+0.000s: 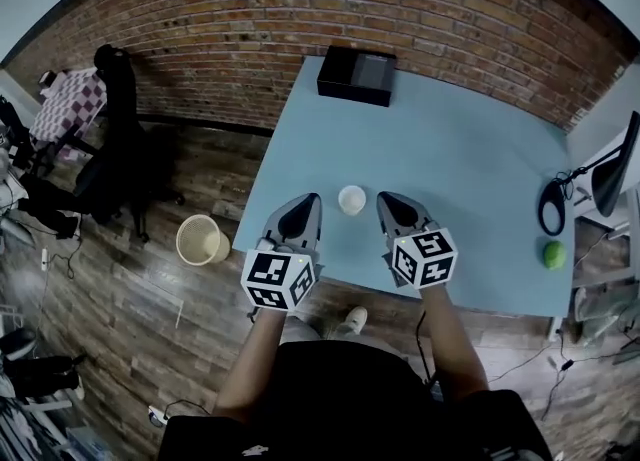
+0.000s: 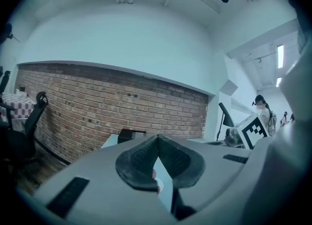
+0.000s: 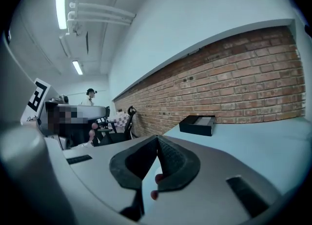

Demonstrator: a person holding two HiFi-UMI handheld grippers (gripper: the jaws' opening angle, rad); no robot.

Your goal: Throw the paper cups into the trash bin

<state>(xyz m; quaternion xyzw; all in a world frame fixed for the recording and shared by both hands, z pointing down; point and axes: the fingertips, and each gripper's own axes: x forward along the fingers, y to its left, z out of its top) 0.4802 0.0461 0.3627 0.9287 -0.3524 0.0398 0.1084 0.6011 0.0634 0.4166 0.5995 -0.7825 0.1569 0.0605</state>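
Observation:
One white paper cup (image 1: 351,199) stands upright on the light blue table (image 1: 470,179), near its front edge. My left gripper (image 1: 305,201) rests just left of the cup and my right gripper (image 1: 388,201) just right of it, both a short gap away from it. Each gripper's jaws meet at the tips with nothing between them, as the left gripper (image 2: 157,138) and the right gripper (image 3: 157,138) show in their own views. A round beige trash bin (image 1: 202,240) stands on the wooden floor left of the table.
A black box (image 1: 357,75) lies at the table's far edge by the brick wall. A green ball (image 1: 553,254) and a black lamp (image 1: 560,199) sit at the table's right side. An office chair (image 1: 115,164) stands on the floor to the left, beyond the bin.

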